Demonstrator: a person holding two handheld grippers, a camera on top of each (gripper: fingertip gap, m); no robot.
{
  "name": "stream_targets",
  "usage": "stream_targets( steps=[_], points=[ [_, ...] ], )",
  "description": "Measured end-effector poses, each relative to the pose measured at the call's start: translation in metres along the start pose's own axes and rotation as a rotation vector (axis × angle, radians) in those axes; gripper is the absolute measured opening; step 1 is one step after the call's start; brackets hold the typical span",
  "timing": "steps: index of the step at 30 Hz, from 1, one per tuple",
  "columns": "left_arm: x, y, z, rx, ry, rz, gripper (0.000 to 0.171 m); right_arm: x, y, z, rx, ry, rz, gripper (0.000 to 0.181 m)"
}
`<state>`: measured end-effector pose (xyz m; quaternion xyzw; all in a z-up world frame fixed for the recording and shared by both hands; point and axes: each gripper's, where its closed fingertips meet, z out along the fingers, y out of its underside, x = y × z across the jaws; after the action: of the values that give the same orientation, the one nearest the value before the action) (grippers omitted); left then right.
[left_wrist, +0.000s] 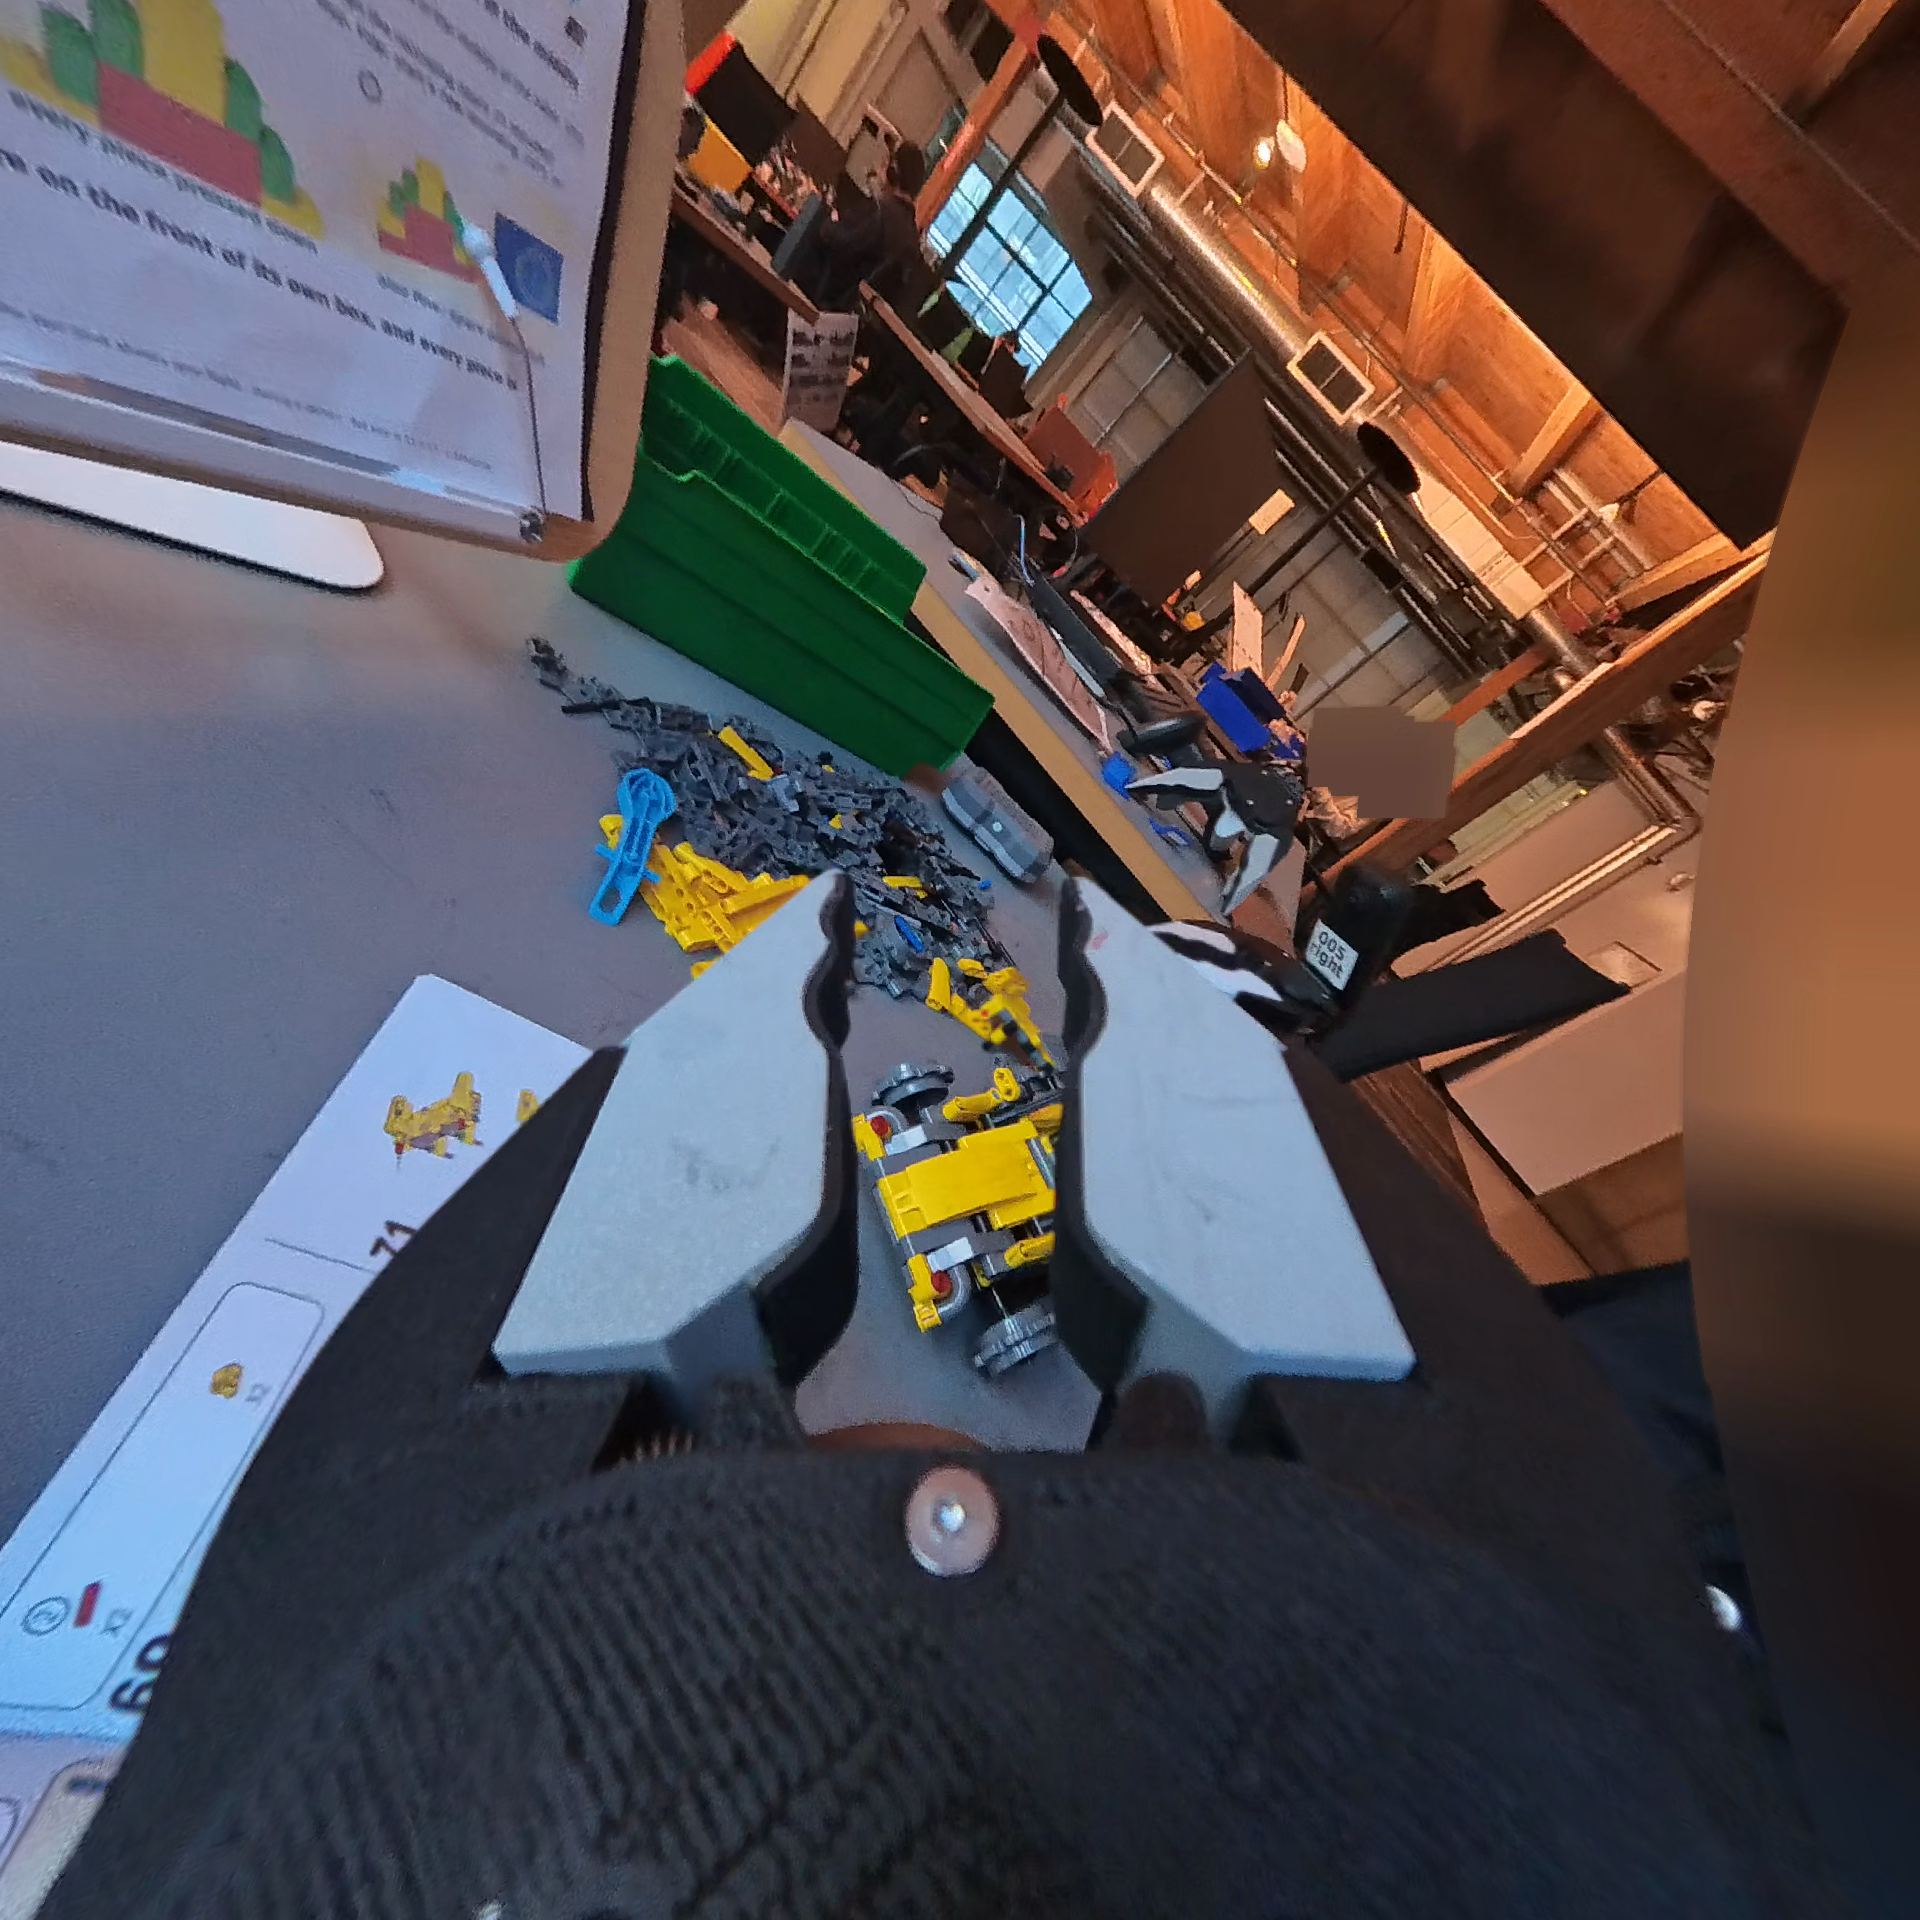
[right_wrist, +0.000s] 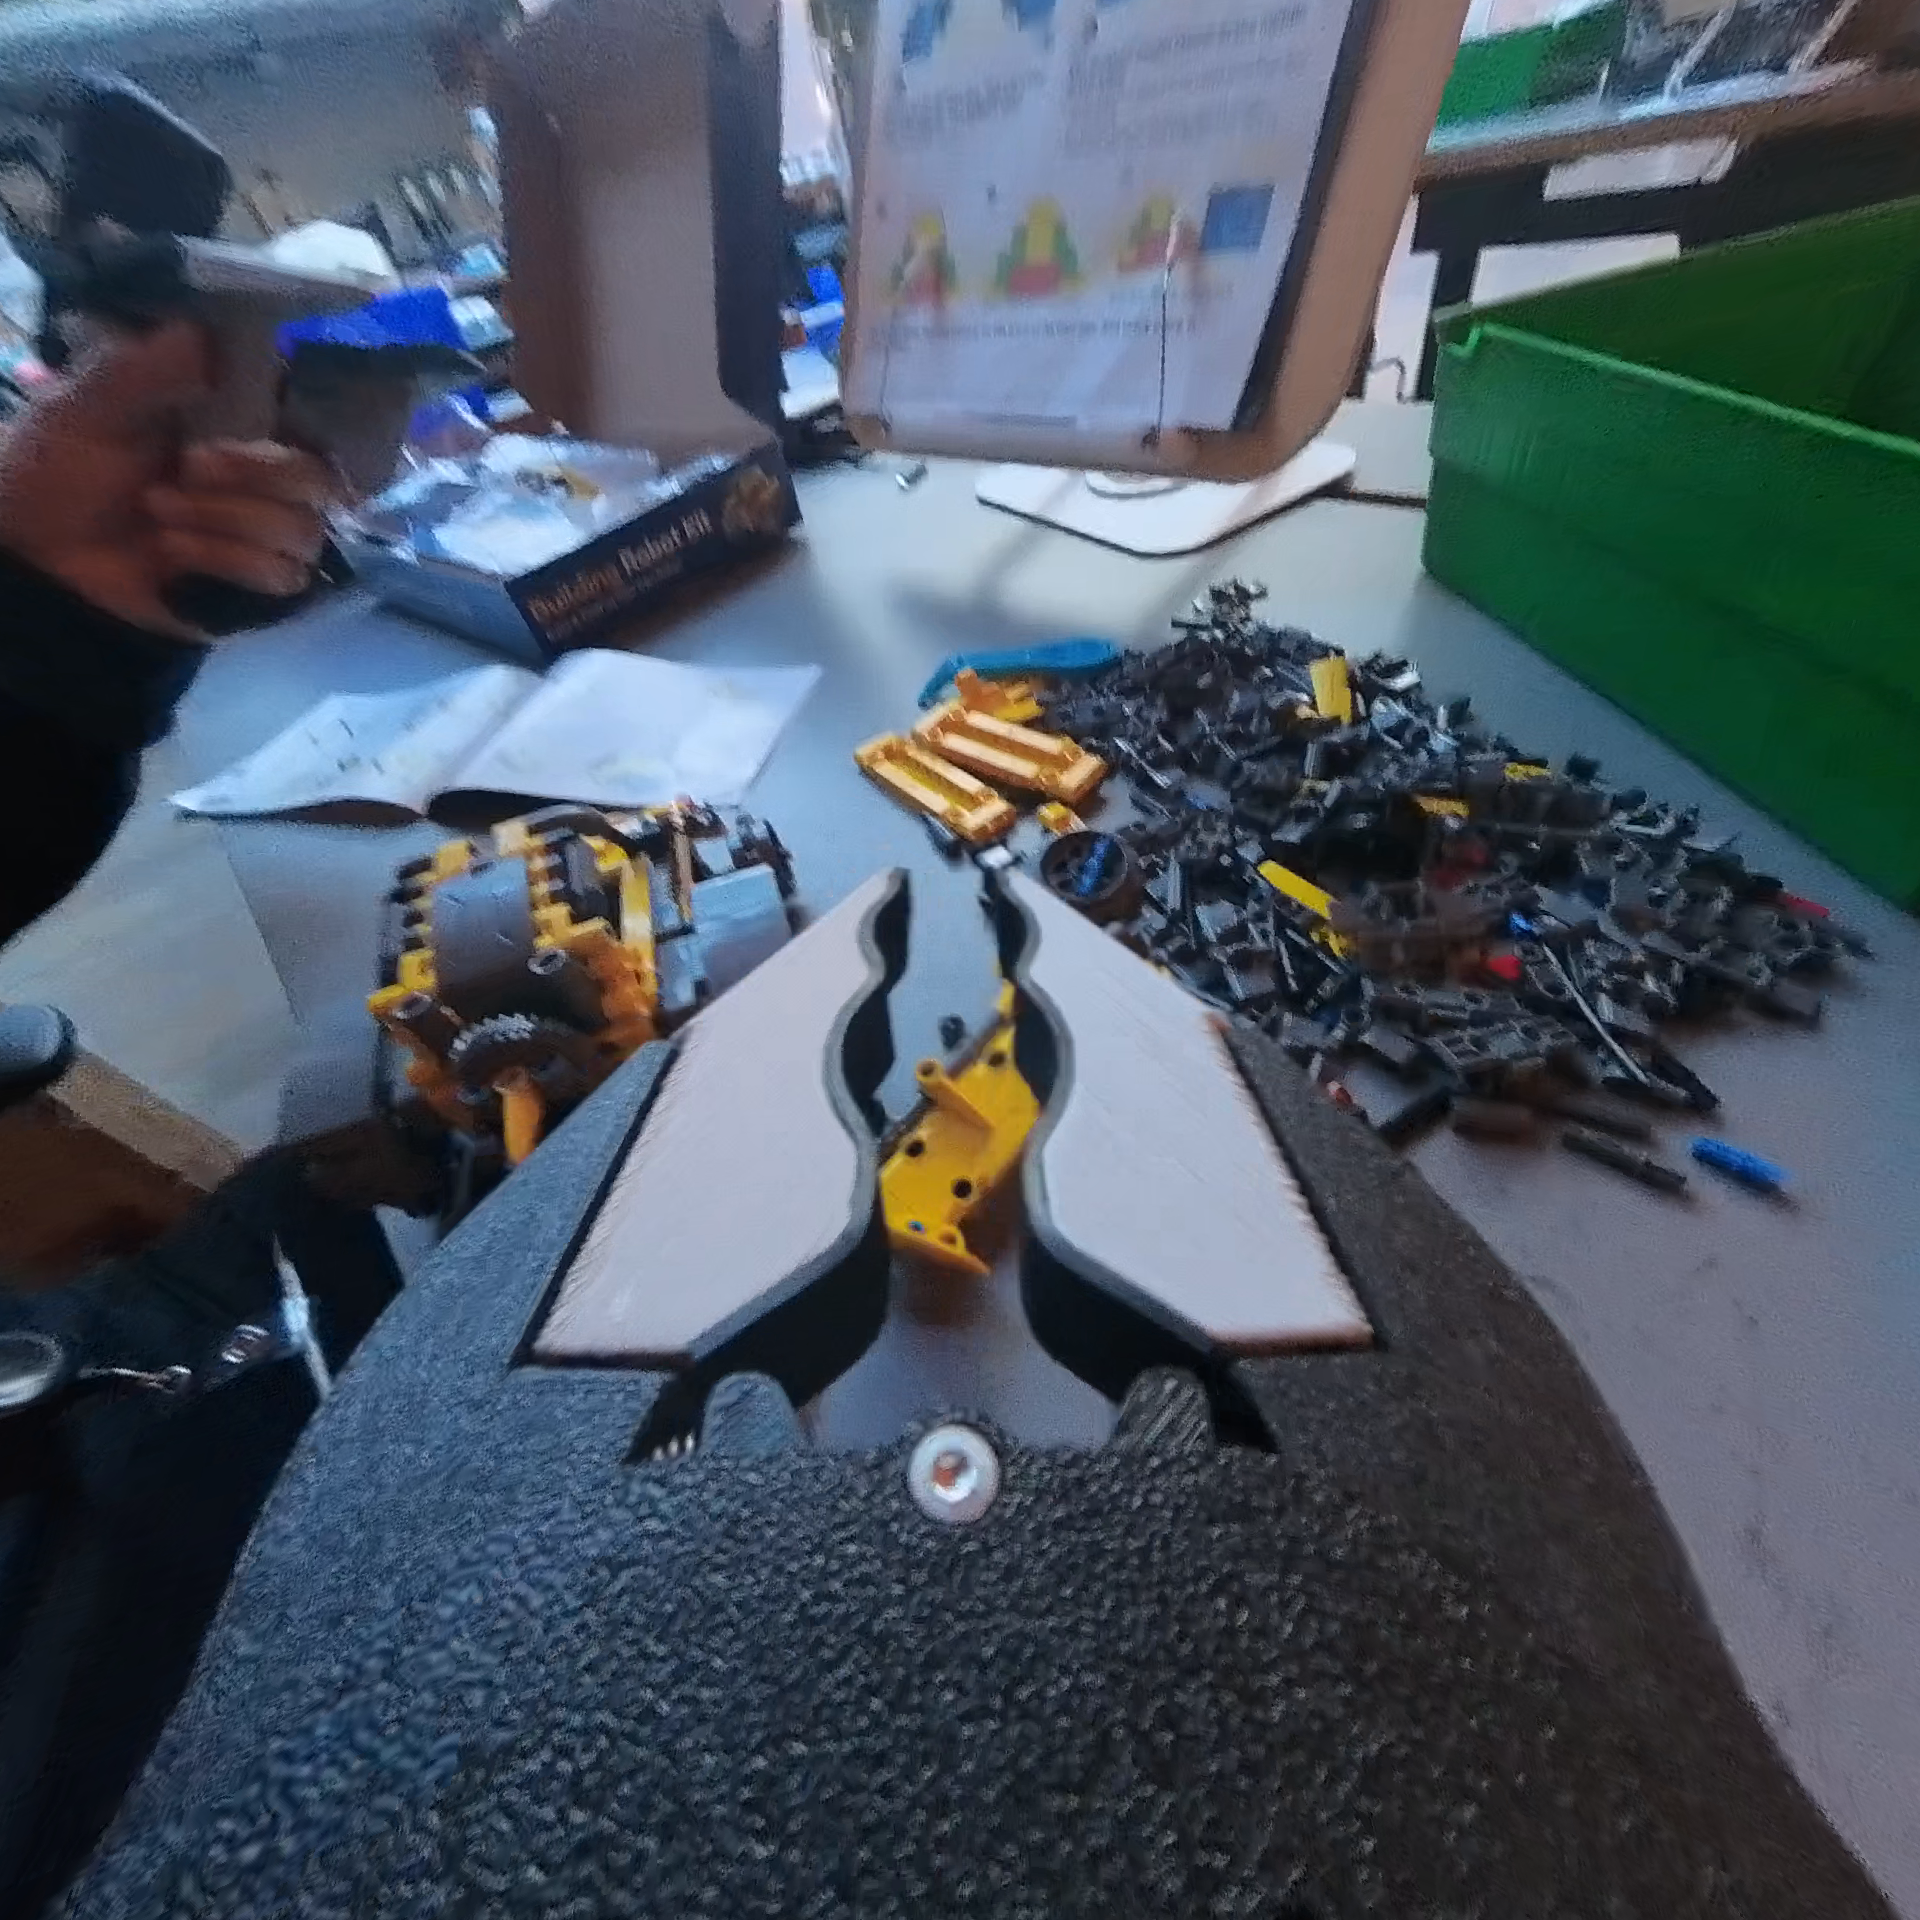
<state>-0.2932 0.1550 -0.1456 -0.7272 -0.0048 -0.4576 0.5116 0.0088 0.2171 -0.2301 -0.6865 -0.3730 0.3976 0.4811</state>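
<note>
My left gripper (left_wrist: 951, 904) is open and hovers above a partly built yellow and grey model (left_wrist: 966, 1195) on the grey table; the model shows between its two fingers. The model also shows in the right wrist view (right_wrist: 582, 966), left of my right gripper (right_wrist: 951, 888). The right gripper is nearly closed on a yellow perforated part (right_wrist: 956, 1153), held between the middle of its fingers above the table. A pile of dark loose parts (right_wrist: 1455, 904) lies just right of it and also shows in the left wrist view (left_wrist: 810, 800).
A green bin (right_wrist: 1683, 520) stands at the right behind the pile. An open instruction booklet (right_wrist: 582, 727), an open kit box (right_wrist: 582, 540) and a sign on a stand (right_wrist: 1101, 239) lie farther back. Yellow panels (right_wrist: 987, 758) sit by the pile. A person's hand (right_wrist: 135, 499) is at the left. There is about 35 cm between the tips of the two grippers.
</note>
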Motion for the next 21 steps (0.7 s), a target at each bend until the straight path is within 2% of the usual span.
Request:
stream_targets(
  steps=[2, 3, 5, 7, 9, 11, 12, 14, 16, 21],
  points=[
    [0.002, 0.001, 0.002, -0.005, 0.006, 0.007, 0.036, 0.007, 0.006, -0.003, -0.058, 0.030, -0.038, 0.023],
    [0.003, 0.001, 0.002, -0.004, 0.007, 0.012, 0.036, 0.006, 0.006, -0.006, -0.076, 0.015, -0.049, 0.025],
    [0.005, -0.002, 0.000, 0.007, 0.017, 0.008, 0.036, 0.006, 0.005, -0.015, -0.097, -0.004, -0.067, 0.042],
    [0.017, -0.009, -0.004, 0.034, 0.070, -0.021, 0.036, -0.003, 0.007, -0.024, -0.122, -0.079, -0.124, 0.048],
    [0.041, -0.018, -0.012, 0.071, 0.180, -0.031, 0.037, -0.008, 0.023, -0.029, -0.210, -0.158, -0.183, 0.069],
    [0.055, -0.021, -0.017, 0.059, 0.233, 0.005, 0.040, -0.005, 0.043, -0.030, -0.329, -0.216, -0.269, 0.076],
    [0.058, -0.019, -0.018, 0.038, 0.233, 0.031, 0.048, 0.001, 0.049, -0.027, -0.374, -0.217, -0.314, 0.079],
    [0.064, -0.004, -0.016, -0.049, 0.240, 0.095, 0.069, 0.004, 0.055, -0.018, -0.446, -0.260, -0.358, 0.085],
    [0.067, 0.020, -0.011, -0.171, 0.248, 0.137, 0.077, 0.001, 0.057, -0.007, -0.505, -0.321, -0.400, 0.088],
    [0.058, 0.048, 0.007, -0.283, 0.172, 0.199, 0.070, 0.012, 0.073, 0.014, -0.668, -0.358, -0.529, 0.097]
  ],
)
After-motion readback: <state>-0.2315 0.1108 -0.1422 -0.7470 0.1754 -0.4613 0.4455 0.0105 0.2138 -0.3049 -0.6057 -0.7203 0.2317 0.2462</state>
